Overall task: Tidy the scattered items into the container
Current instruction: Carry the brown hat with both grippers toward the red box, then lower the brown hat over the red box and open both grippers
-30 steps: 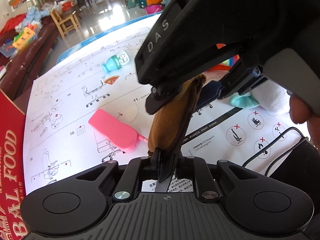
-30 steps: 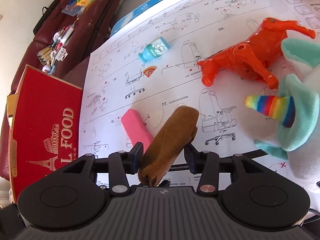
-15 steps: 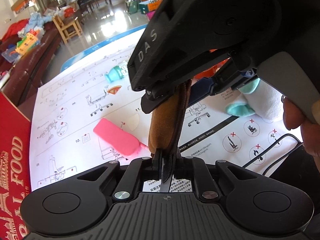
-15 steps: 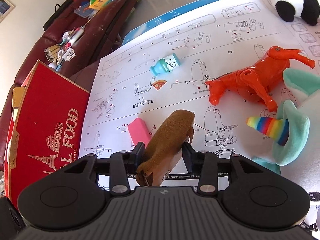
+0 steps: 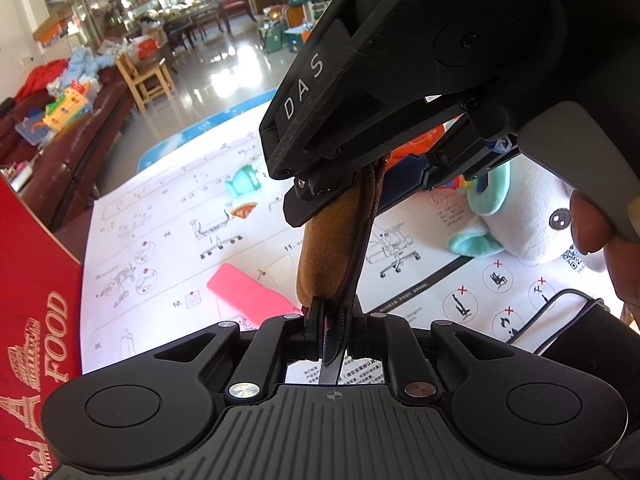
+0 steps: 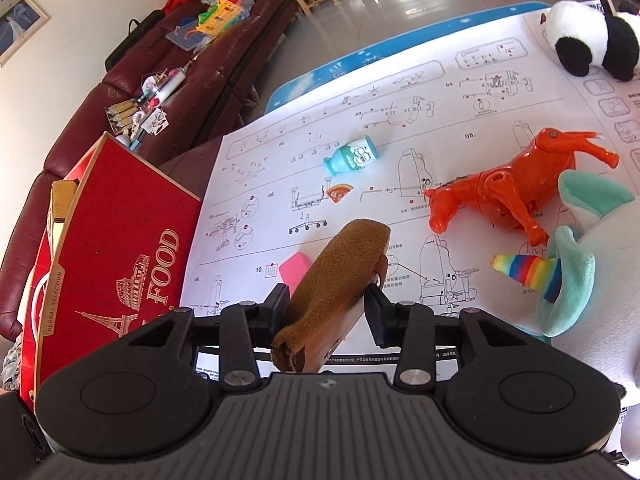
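Both grippers hold one brown suede pouch point(image 6: 340, 272) in the air above the paper-covered table. My right gripper point(image 6: 328, 304) is shut on its sides. My left gripper point(image 5: 334, 320) is shut on its dark edge strip; the pouch point(image 5: 332, 240) hangs between it and the right gripper's black body above. The red cardboard box point(image 6: 116, 248) stands at the left and also shows in the left wrist view point(image 5: 36, 300). A pink block point(image 5: 252, 290), a teal bottle point(image 6: 354, 156) and a small pizza-slice piece point(image 6: 338, 193) lie on the paper.
An orange toy horse point(image 6: 508, 188), a white unicorn plush point(image 6: 592, 264) with rainbow horn and a panda plush point(image 6: 592, 44) lie at the right. A black cable point(image 5: 568, 308) runs at the near right. A dark red sofa point(image 6: 168, 92) with clutter stands beyond the table's far edge.
Both grippers have risen with the pouch between them, so the table looks farther away. The pouch has turned more upright. The items on the table have not moved.
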{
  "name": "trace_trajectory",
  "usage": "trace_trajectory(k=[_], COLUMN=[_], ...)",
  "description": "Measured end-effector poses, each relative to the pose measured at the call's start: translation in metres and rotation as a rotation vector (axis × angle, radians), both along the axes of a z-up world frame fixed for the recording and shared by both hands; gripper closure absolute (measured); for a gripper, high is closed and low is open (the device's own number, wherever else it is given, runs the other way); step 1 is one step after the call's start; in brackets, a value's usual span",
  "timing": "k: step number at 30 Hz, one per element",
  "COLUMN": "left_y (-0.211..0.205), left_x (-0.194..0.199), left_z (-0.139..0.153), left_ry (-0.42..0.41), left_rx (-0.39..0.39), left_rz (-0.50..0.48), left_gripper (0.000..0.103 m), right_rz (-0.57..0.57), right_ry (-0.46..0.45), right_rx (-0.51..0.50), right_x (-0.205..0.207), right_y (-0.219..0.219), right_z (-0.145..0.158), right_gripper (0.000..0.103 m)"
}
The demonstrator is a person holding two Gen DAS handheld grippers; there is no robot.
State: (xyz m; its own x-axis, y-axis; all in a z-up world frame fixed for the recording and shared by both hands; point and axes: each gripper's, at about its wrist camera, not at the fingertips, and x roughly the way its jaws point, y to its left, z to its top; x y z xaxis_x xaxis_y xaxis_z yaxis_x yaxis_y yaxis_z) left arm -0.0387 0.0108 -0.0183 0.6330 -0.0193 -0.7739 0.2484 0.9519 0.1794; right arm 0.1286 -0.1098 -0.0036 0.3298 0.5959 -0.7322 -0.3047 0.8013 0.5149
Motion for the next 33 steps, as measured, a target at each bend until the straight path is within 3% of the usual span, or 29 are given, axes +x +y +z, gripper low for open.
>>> trace_trajectory(k=[7, 16, 25, 33], left_y=[0.004, 0.029, 0.089, 0.159], left_x=[-0.006, -0.021, -0.044, -0.073], left_z=[0.02, 0.068, 0.118, 0.135], left_ry=[-0.065, -0.199, -0.34, -0.391], left_rx=[0.002, -0.029, -0.058, -0.072], left_rz=[0.037, 0.15, 0.357, 0.563], left_gripper=[0.097, 0.096, 0.094, 0.093], right_rz=[0.037, 0.154, 0.352, 0.544], right_ry=[-0.068, -0.229, -0.369, -0.407], right_rx=[0.012, 0.043, 0.084, 0.1], right_x=[-0.008, -0.022, -0.047, -0.076], right_y=[0.006, 0.042, 0.121, 0.217], right_z=[0.024, 0.085, 0.147, 0.17], right_gripper=[0.057, 0.057, 0.057, 0.057])
